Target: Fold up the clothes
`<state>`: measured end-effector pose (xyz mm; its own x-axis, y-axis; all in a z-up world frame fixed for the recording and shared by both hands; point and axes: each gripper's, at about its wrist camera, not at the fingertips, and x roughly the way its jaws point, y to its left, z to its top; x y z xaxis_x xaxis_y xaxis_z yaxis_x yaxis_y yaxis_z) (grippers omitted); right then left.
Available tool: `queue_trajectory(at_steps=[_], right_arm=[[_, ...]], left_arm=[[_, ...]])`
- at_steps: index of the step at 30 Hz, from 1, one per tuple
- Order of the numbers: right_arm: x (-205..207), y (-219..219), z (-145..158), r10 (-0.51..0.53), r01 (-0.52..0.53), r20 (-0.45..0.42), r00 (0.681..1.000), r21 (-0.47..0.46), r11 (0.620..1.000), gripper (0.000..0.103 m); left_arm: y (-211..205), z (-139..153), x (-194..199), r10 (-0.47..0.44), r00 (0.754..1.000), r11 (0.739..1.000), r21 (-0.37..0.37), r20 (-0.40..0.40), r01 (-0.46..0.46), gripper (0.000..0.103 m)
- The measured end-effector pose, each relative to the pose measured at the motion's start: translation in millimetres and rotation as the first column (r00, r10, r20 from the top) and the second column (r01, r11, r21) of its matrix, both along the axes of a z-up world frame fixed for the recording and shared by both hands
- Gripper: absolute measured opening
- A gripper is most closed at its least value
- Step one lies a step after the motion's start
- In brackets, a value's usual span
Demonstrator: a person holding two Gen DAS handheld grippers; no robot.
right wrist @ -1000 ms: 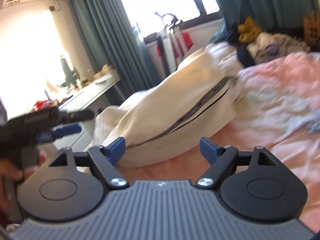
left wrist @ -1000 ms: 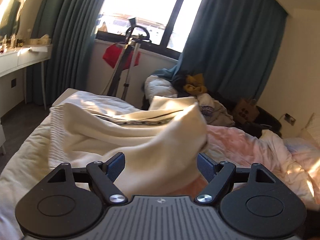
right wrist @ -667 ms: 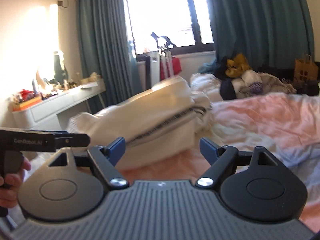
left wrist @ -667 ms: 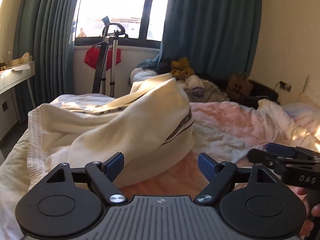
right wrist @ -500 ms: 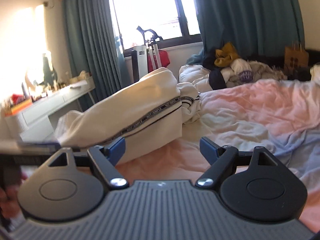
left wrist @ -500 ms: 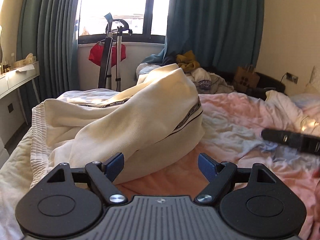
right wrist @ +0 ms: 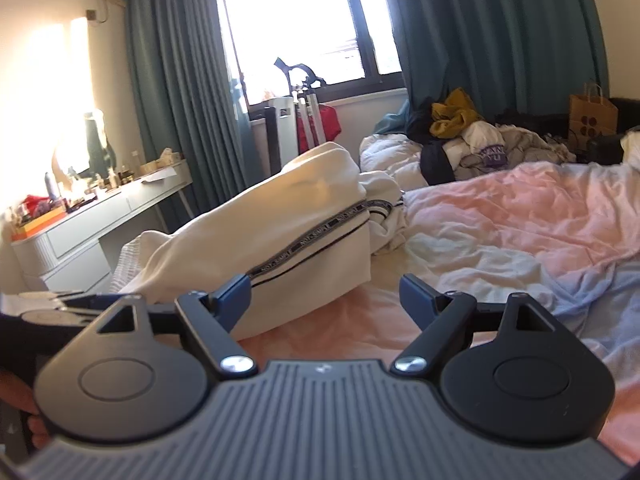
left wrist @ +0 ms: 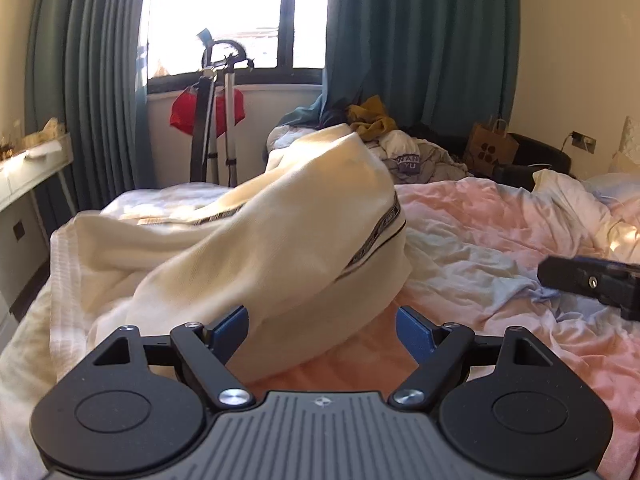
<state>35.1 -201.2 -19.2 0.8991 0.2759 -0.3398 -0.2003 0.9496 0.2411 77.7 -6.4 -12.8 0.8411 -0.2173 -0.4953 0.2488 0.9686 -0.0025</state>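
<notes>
A cream garment [left wrist: 280,240] with a black lettered stripe lies in a bulging heap on the bed's pink sheet [left wrist: 500,240]. My left gripper [left wrist: 322,330] hovers just before its near edge, jaws wide open, nothing pressed between the blue pads. In the right wrist view the same cream garment [right wrist: 280,220] lies ahead and to the left, and my right gripper [right wrist: 326,298] stands open over the pink sheet [right wrist: 520,208], its left pad close to the garment's corner. The right gripper's tip [left wrist: 588,276] shows at the left wrist view's right edge.
A pile of other clothes [right wrist: 480,140] lies at the far side of the bed. A brown paper bag [left wrist: 492,146] stands by the wall. A steamer stand [left wrist: 218,112] with a red cloth is under the window. A grey dresser [right wrist: 100,220] lies left of the bed.
The cream garment has dropped out of the air and settled into a heap on the bed. Both grippers sank a little and levelled out, staying open.
</notes>
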Motion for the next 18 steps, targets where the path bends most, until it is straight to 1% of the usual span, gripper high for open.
queue_trajectory(at_steps=[4,8,10,12,14,16,17,18], right_arm=[[5,-13,-3,-0.063,0.064,-0.038,0.997,0.044,0.997,0.083],[11,-26,-10,-0.092,0.099,-0.072,0.993,0.095,0.991,0.083],[16,-31,-16,-0.093,0.102,-0.086,0.992,0.117,0.988,0.083],[23,-35,-21,-0.091,0.105,-0.102,0.991,0.139,0.985,0.083],[33,-39,-28,-0.084,0.106,-0.134,0.987,0.161,0.981,0.083],[43,-42,-33,-0.069,0.099,-0.157,0.985,0.189,0.977,0.083],[47,-43,-35,-0.066,0.096,-0.152,0.986,0.195,0.976,0.083],[51,-44,-38,-0.064,0.093,-0.147,0.987,0.2,0.975,0.083]], left_arm=[[-14,19,36,-0.054,0.998,0.999,0.006,0.045,0.054,0.083],[-44,37,97,-0.093,0.992,0.995,0.041,0.079,0.09,0.083],[-62,43,133,-0.104,0.991,0.993,0.068,0.079,0.098,0.083],[-76,44,165,-0.096,0.992,0.991,0.101,0.075,0.088,0.082],[-93,39,195,-0.071,0.994,0.982,0.182,0.083,0.055,0.082],[-105,32,216,-0.088,0.994,0.969,0.237,0.068,0.07,0.078],[-109,28,222,-0.1,0.993,0.965,0.248,0.054,0.084,0.074],[-113,24,229,-0.112,0.993,0.961,0.257,0.041,0.098,0.068]])
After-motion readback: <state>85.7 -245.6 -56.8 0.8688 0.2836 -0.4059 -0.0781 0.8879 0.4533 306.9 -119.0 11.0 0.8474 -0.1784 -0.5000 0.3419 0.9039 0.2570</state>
